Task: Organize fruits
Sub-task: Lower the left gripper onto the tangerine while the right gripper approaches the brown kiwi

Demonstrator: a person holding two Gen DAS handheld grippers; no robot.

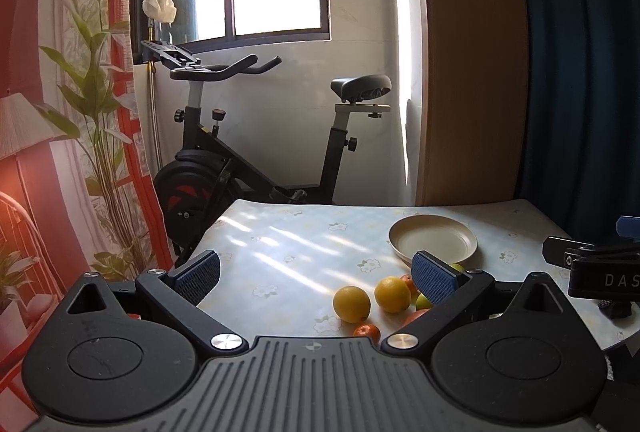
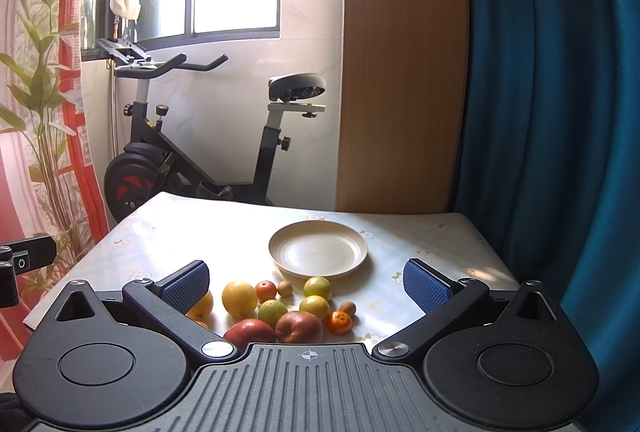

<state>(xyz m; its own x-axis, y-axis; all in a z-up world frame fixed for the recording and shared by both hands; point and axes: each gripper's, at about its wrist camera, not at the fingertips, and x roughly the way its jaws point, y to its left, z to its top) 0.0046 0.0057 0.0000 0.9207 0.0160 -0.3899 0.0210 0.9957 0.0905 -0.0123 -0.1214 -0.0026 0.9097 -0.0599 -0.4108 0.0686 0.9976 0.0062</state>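
A loose heap of fruit lies on the flowered tablecloth: two yellow oranges (image 2: 239, 298), small tangerines (image 2: 340, 322), green-yellow fruits (image 2: 317, 288), two red apples (image 2: 299, 326) and small brown kiwis (image 2: 285, 288). Just behind the heap sits an empty cream plate (image 2: 318, 249), also seen as the plate (image 1: 433, 241) in the left wrist view. My right gripper (image 2: 306, 288) hovers open right over the heap, nothing between its fingers. My left gripper (image 1: 316, 276) is open too, to the left of the fruit, with an orange (image 1: 351, 304) between its fingers' lines.
The table (image 2: 440, 232) ends at a left edge and a far edge. An exercise bike (image 2: 192, 136) stands beyond it under a window. A wooden panel and a blue curtain (image 2: 540, 112) rise at the back right. The right gripper's body (image 1: 600, 272) shows at the left view's right edge.
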